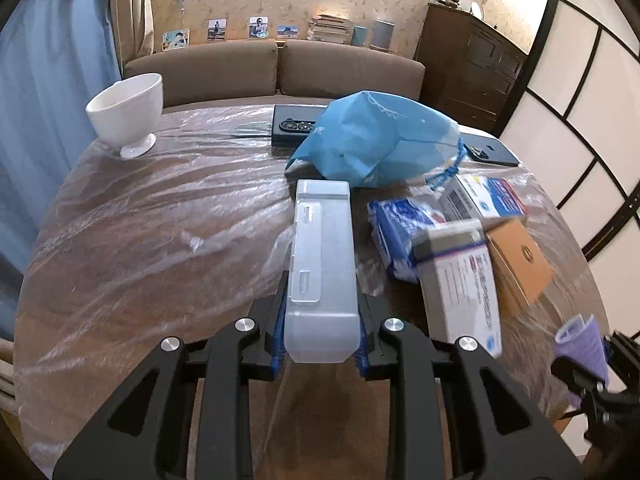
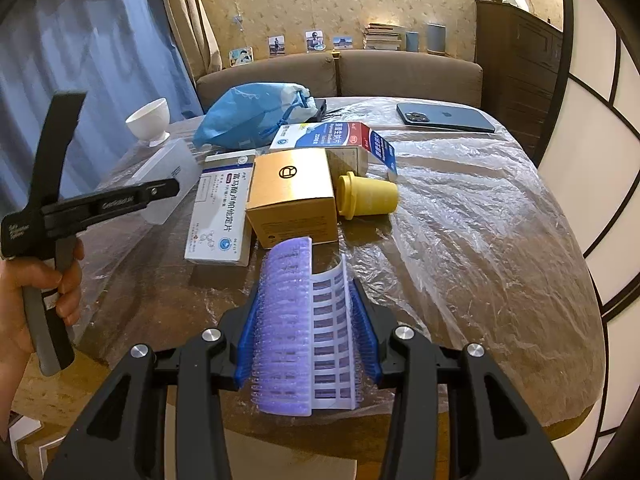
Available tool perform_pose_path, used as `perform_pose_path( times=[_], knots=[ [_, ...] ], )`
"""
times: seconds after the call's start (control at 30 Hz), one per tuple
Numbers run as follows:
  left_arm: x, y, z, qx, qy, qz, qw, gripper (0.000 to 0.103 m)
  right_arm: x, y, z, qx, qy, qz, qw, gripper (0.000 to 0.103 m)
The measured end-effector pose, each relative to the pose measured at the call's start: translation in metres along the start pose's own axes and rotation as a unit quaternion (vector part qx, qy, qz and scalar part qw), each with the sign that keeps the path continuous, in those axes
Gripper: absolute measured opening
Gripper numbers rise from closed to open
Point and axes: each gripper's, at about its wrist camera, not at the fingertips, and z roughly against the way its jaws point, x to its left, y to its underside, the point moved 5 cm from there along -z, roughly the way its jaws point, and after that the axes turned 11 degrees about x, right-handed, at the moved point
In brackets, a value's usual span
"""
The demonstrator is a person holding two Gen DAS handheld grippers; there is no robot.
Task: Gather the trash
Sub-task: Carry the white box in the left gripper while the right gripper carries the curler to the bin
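Observation:
My left gripper (image 1: pixel 320 344) is shut on a translucent white plastic case (image 1: pixel 322 264), held above the plastic-covered table (image 1: pixel 160 216); the case also shows in the right wrist view (image 2: pixel 168 176). My right gripper (image 2: pixel 306 344) is shut on a purple bubble-wrap piece with a printed label (image 2: pixel 296 320), held over the table's near edge; it also shows in the left wrist view (image 1: pixel 582 340). A blue drawstring bag (image 1: pixel 372 140) lies at the table's middle, just beyond the case tip.
Medicine boxes (image 2: pixel 220 216) (image 2: pixel 332 140), a tan cardboard box (image 2: pixel 292 196) and a yellow cup on its side (image 2: pixel 366 198) cluster mid-table. A white bowl (image 1: pixel 128 114) stands far left. Two dark phones (image 2: pixel 444 118) (image 1: pixel 296 124) lie at the back. A sofa stands behind.

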Motion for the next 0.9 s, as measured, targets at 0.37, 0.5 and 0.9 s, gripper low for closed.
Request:
perform_pose_path(
  times=[0.37,0.5,0.9],
  knots=[
    [-0.01,0.046,0.033,0.005,0.014,-0.021,0.9997,0.028,0.014,0.016,0.0,0.024,-0.023,0.012,0.999,0.041],
    [-0.015,0.062,0.04,0.01,0.02,-0.033,0.9992,0.028,0.018,0.022,0.003,0.028,-0.028,0.015,0.999,0.041],
    [-0.026,0.106,0.059,0.025,0.035,-0.072,0.9965,0.028,0.032,0.044,0.02,0.031,-0.037,0.031,0.998,0.041]
  ],
)
